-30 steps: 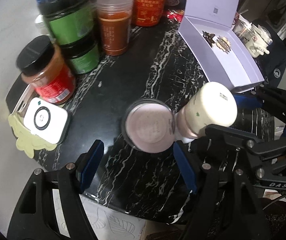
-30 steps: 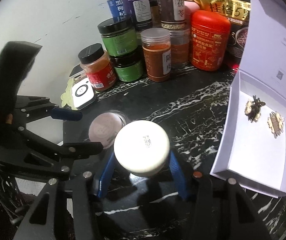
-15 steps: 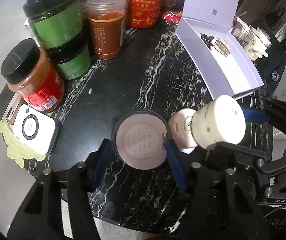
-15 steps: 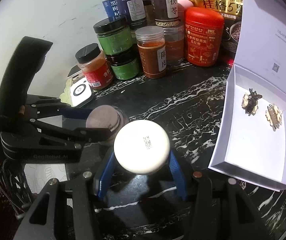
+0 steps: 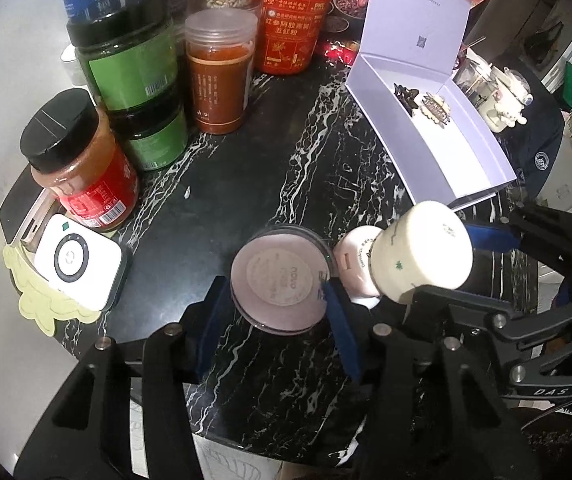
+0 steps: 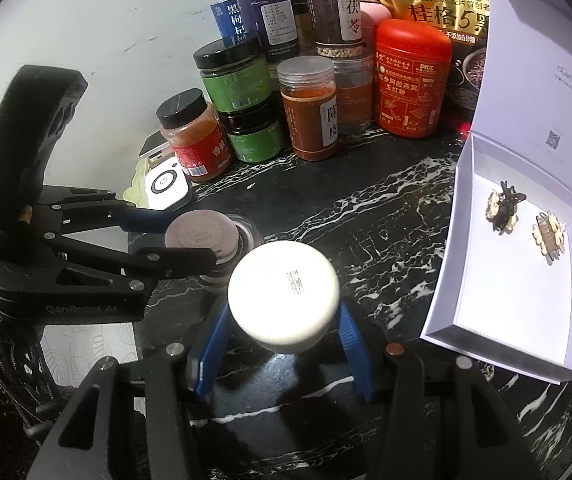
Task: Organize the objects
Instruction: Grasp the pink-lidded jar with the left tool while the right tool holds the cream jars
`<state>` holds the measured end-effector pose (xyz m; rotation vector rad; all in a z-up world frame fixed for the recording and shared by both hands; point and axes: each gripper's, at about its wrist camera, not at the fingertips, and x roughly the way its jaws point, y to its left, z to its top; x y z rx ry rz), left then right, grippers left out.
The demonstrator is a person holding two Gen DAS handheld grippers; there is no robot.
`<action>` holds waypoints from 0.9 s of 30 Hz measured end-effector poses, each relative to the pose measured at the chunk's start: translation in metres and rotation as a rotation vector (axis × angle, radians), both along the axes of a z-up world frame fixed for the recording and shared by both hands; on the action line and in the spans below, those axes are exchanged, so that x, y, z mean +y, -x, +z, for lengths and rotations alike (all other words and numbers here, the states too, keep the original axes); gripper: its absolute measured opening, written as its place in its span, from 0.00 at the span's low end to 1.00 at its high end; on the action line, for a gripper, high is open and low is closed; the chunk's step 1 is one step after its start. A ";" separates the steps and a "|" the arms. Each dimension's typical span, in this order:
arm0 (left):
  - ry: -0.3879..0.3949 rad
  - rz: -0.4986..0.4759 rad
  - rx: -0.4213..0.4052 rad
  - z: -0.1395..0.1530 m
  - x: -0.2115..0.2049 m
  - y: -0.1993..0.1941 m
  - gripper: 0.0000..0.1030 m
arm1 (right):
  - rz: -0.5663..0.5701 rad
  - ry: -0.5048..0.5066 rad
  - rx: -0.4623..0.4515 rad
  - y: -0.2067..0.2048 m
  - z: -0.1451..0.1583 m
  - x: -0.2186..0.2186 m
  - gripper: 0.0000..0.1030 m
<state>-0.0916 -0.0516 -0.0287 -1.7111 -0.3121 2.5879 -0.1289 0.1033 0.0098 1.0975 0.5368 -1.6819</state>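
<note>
My left gripper [image 5: 276,304] is shut on a round pink compact [image 5: 280,278] and holds it just above the black marble table [image 5: 270,168]. From the right wrist view the left gripper [image 6: 158,236] grips the compact [image 6: 202,234] over a clear base. My right gripper [image 6: 282,340] is shut on a cream bottle [image 6: 284,294], held sideways, base toward the camera. The bottle [image 5: 421,258] shows in the left wrist view, with its pink cap [image 5: 355,266] next to the compact.
An open white box [image 6: 517,280] with two hair clips [image 6: 525,220] lies at right. Several jars stand at the back: red-labelled jar [image 5: 80,164], green jars [image 5: 134,76], brown spice jar [image 5: 220,76], red tin [image 5: 293,24]. A white device [image 5: 78,260] lies at left.
My left gripper moved forward around the pink compact, closed on it and lifted it slightly. My right gripper has kept hold of the cream bottle, almost still.
</note>
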 end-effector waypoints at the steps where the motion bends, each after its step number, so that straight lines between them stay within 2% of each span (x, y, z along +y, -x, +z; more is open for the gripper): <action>1: 0.000 0.001 0.006 0.001 0.000 -0.001 0.46 | 0.000 0.003 0.002 0.000 0.001 0.001 0.53; 8: 0.023 -0.006 0.046 0.011 0.002 -0.006 0.45 | 0.004 0.009 0.011 -0.002 0.003 0.001 0.52; 16: -0.008 0.007 0.014 -0.001 0.001 -0.004 0.45 | 0.010 -0.011 0.028 -0.004 -0.003 -0.002 0.52; 27: -0.018 0.009 0.022 -0.009 0.003 0.002 0.46 | 0.008 -0.015 0.031 0.001 -0.005 -0.008 0.53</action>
